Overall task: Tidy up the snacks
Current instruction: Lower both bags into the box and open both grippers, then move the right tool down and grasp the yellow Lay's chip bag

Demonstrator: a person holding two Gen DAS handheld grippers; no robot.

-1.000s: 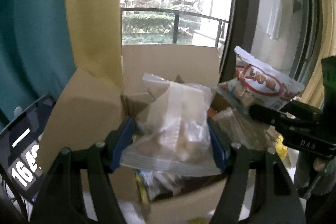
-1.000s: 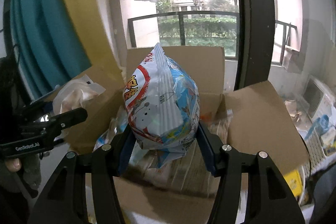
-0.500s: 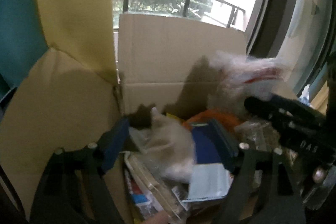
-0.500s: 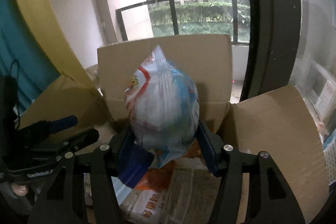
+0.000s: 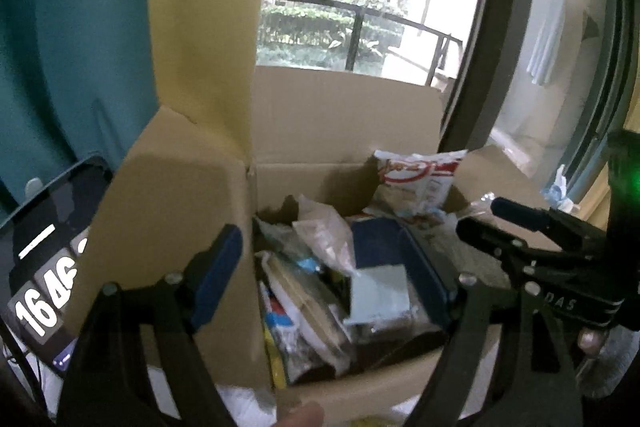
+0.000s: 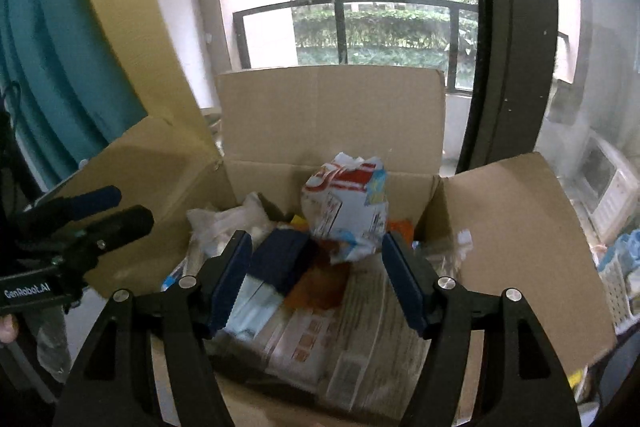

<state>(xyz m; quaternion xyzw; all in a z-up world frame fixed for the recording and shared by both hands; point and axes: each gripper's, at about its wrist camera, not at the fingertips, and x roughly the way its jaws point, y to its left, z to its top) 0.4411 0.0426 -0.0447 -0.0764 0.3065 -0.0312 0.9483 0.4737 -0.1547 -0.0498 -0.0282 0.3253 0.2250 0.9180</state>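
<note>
Two grippers hover over the open cardboard box (image 6: 332, 123). Only the left view shows a phone screen (image 5: 44, 267) beside the box's left flap. The right gripper (image 6: 316, 279), jaws just opening, is empty; the red-and-white snack bag (image 6: 346, 203) stands upright at the box's back wall. The left gripper (image 5: 332, 275) gapes, empty, the clear bag (image 5: 324, 231) lying among packets near the box's back-left corner.
</note>
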